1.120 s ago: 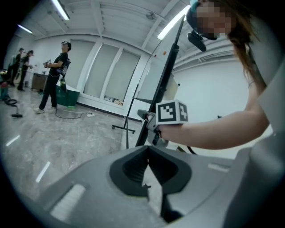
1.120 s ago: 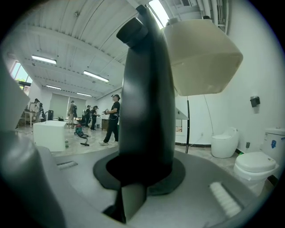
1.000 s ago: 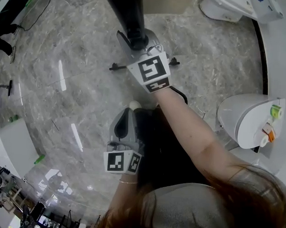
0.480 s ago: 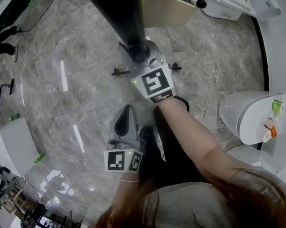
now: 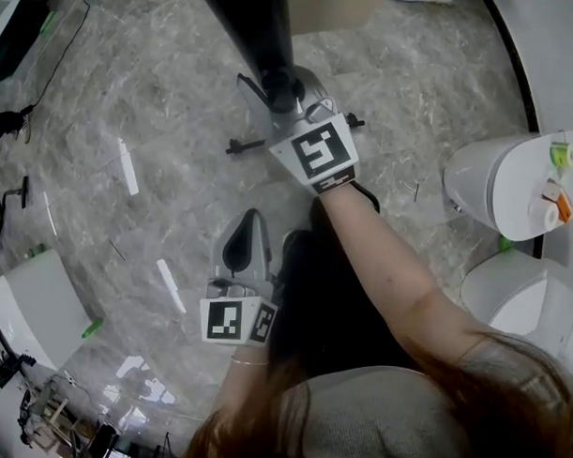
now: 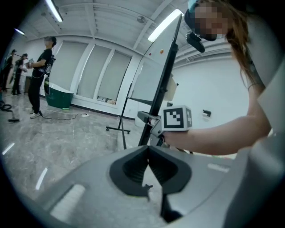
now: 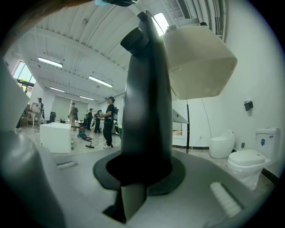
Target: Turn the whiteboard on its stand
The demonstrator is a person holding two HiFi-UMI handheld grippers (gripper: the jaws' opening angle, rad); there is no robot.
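Ample floor (image 5: 159, 125) surrounds whiteboard edge (image 7: 147, 89) clamped in right hand-held gripper (image 5: 278, 86)

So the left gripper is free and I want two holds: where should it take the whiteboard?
Probably its black side frame, just below the right gripper, coming edge-on from the person's side: that bar is narrow enough for the left fingers to close across.

Bare marble floor (image 5: 149, 125) is lying open to the left, while the whiteboard's black post (image 5: 256, 30) is standing straight ahead, 2 white toilets (image 5: 499, 193) are crowding the right side and a white box (image 5: 30, 308) is blocking the lower-left corner.
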